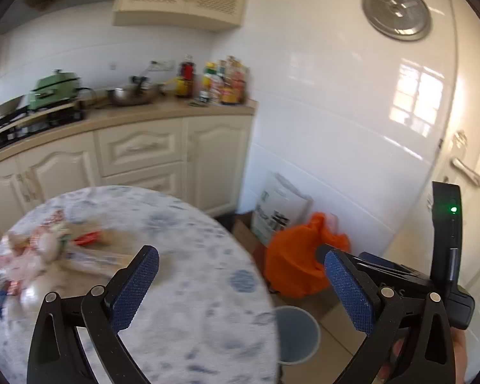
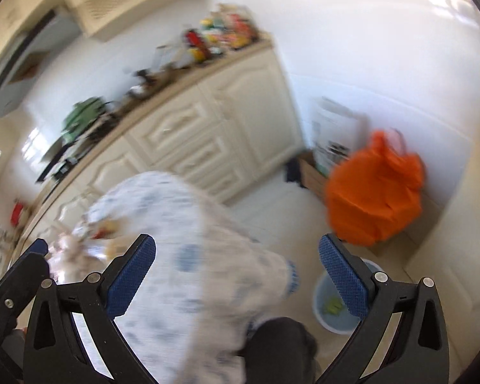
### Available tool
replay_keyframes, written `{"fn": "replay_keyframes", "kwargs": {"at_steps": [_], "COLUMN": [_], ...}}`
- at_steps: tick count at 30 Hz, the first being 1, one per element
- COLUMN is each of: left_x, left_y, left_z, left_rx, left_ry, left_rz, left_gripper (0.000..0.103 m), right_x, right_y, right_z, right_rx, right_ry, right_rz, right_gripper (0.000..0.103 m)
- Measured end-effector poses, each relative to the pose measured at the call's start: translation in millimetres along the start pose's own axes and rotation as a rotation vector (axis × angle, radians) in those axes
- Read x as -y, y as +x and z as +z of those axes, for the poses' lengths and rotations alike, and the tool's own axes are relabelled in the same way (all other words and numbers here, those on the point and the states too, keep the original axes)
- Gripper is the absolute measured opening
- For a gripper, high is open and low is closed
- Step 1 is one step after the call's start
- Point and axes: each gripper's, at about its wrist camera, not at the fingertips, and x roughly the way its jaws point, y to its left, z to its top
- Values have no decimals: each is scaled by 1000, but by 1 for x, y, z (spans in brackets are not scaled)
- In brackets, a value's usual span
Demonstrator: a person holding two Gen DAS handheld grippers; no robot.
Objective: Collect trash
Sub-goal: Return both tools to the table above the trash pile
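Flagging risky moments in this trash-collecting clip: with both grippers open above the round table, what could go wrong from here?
1. The trash pile sits near the table edge; a clumsy grab could push wrappers onto the floor.
2. The small bin stands low beside the table, so dropped pieces may miss it.
3. The left gripper and right gripper are both open and empty, close together; they could collide when reaching for the pile.
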Motion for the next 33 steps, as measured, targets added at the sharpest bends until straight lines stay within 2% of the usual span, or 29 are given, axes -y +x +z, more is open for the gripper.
{"fn": "replay_keyframes", "kwargs": {"at_steps": [7,14,19,23,28,33], "left_x": [-81,-117,-133,-137,-144,-153], "left_y": [-100,-176,-207,-214,-213,-215], "left_z": [-29,-22,-34,-43,-62,-76], "left_rx": [105,180,228,247,240,206], "left_ry": [-96,-143,-156,-158,-176,-179], "left_rz": [140,251,343,408,419,435], "left_gripper": [102,102,102,102,102,102], "right_x": [-112,-188,-225,-253,-276,-285], "right_y": [7,4,-6,-13,-10,5], "right_z": [-8,-14,-18,-26,-41,-53], "right_rx": [10,34,70,100,111,74], "right_ry": [-185,-307,-386,-466,-555,-592], "right_rz": [111,199,217,221,223,220], "right_gripper": [103,103,103,103,103,103]}}
